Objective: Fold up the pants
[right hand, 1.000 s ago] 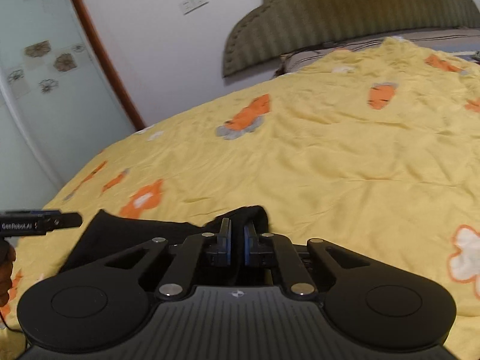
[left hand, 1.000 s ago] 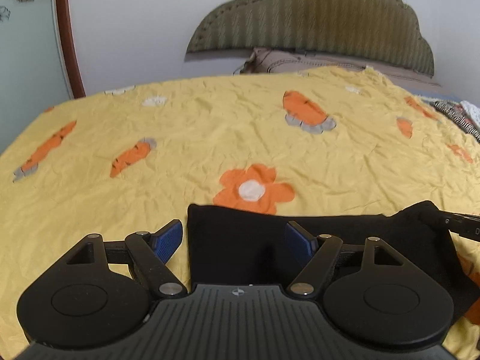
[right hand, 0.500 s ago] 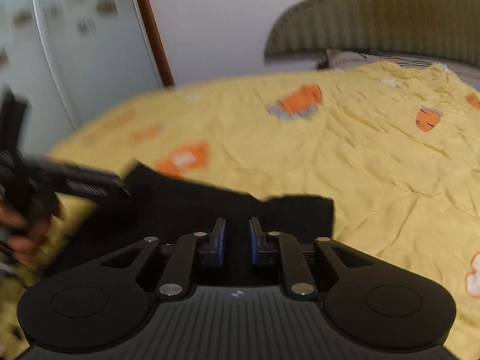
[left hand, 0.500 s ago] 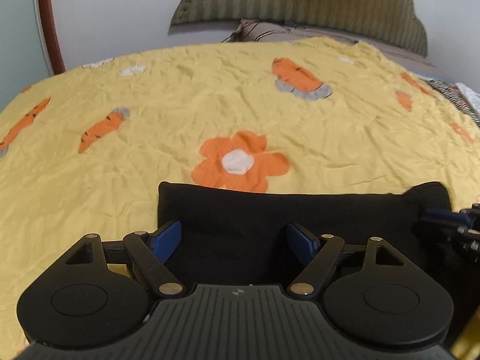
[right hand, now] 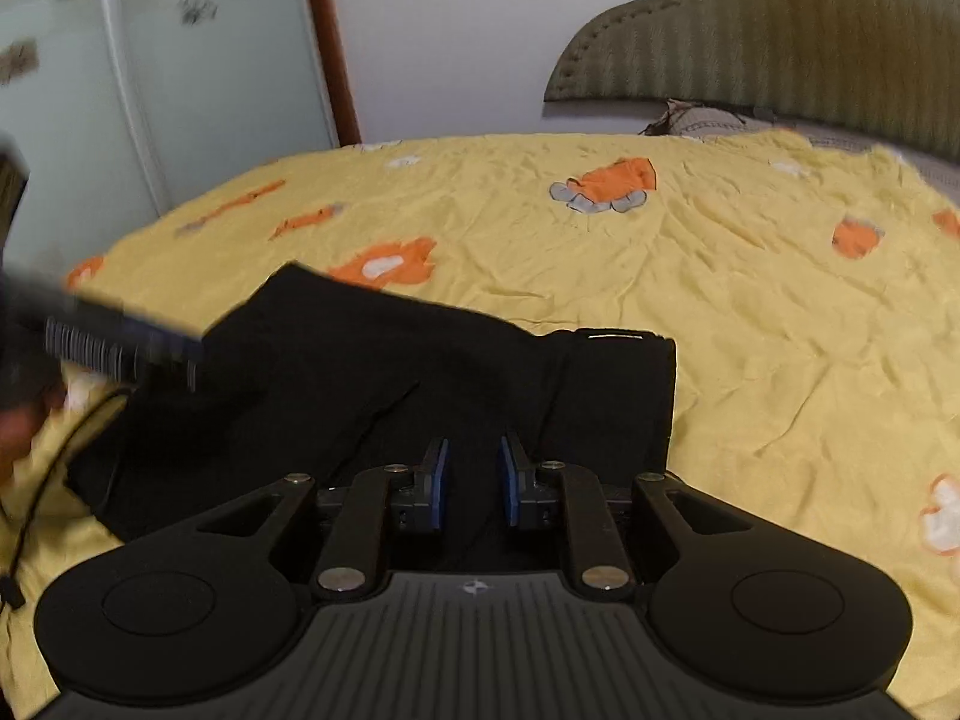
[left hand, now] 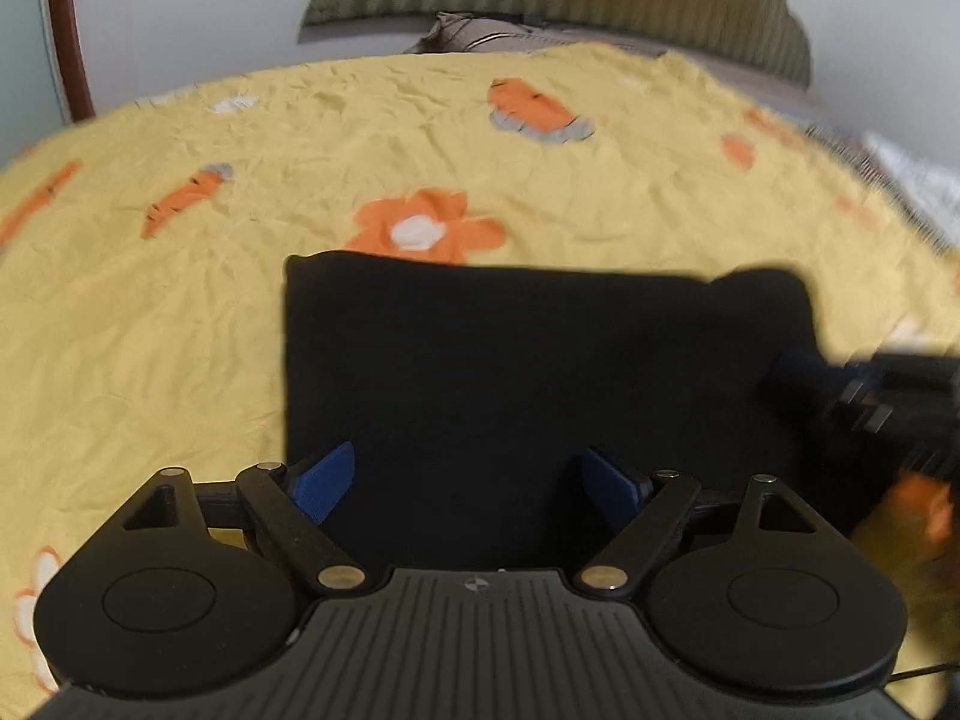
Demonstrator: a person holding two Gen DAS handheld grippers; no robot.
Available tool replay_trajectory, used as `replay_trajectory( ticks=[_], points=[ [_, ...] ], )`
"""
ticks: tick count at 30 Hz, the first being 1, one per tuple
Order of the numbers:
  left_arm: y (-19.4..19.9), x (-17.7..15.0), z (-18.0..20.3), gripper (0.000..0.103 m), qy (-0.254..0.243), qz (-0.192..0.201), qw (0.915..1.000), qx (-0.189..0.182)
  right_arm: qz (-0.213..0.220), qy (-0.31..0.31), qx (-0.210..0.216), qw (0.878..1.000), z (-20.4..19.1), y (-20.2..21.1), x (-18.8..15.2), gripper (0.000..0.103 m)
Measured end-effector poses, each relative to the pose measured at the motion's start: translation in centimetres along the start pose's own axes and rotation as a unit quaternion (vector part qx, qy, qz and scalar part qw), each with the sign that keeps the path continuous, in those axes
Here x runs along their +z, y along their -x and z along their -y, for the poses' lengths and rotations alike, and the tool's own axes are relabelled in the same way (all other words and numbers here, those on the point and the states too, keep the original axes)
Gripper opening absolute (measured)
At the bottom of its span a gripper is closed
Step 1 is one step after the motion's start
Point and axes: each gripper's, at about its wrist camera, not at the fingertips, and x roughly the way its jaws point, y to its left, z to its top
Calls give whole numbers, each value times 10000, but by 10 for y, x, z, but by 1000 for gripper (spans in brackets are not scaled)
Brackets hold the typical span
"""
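The black pants (left hand: 540, 372) lie folded into a flat rectangle on the yellow bedspread (left hand: 180, 312). My left gripper (left hand: 471, 483) is wide open and empty above their near edge. The right gripper shows blurred at the right of this view (left hand: 870, 396). In the right wrist view the pants (right hand: 432, 372) lie flat with the waistband at the right. My right gripper (right hand: 474, 483) hangs above them, its jaws a little apart with nothing between them. The left gripper shows blurred at the left of this view (right hand: 120, 348).
The bedspread (right hand: 750, 300) has orange carrot and flower patches. A padded green headboard (left hand: 570, 6) and a pillow (left hand: 510, 36) are at the far end. A glass door with a wooden frame (right hand: 180, 60) stands at the left.
My right gripper has let go of the pants and opened a little. The pants now lie flat and folded. Both grippers have drawn back and up from them.
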Motion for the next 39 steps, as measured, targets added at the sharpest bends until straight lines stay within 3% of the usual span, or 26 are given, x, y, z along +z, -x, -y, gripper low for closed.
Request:
replay_trajectory(
  ticks=[2,6,8,10,14,15,17,19,22,25,27,30,32,35,39],
  points=[
    [10,-2,0,83,14,37,10000,60,15,-41,-85,10000,-3,2,3,17],
    [33,-13,-8,88,94,55,9994,-315,58,371,-183,9991,-24,19,-1,23],
    [29,-23,-5,88,-182,-94,9996,-181,3,503,-274,9984,-27,19,-7,30],
    [33,-33,-6,89,-343,-51,9993,104,-4,645,-636,9959,-26,15,-14,30],
    [60,-45,-32,88,171,132,9998,37,290,571,-946,9935,-38,34,-15,34],
    [66,-48,-41,88,296,148,9994,-18,347,623,-873,9936,-42,38,-17,36],
    [73,-55,-55,89,412,40,9989,-211,437,626,-658,9949,-49,45,-21,56],
    [77,-62,-62,89,302,-122,9983,-483,444,614,-583,9954,-52,47,-26,63],
    [81,-73,-63,89,18,-209,9980,-593,377,474,-575,9965,-53,48,-28,63],
    [77,-82,-60,88,-250,-311,9989,-251,478,482,-208,9975,-67,53,-27,63],
    [73,-86,-64,89,-197,-357,9992,-58,542,820,55,9951,-90,54,-29,63],
    [73,-86,-71,90,107,-327,9993,-155,513,1597,368,9851,-130,46,-33,64],
    [77,-85,-68,89,28,-168,9997,-185,424,1897,339,9803,-147,37,-34,64],
    [80,-84,-58,89,-164,-8,9998,138,386,2033,314,9778,-157,29,-34,64],
    [85,-90,-70,89,339,-80,9993,162,179,1984,-35,9800,-147,26,-35,66]
  ],
)
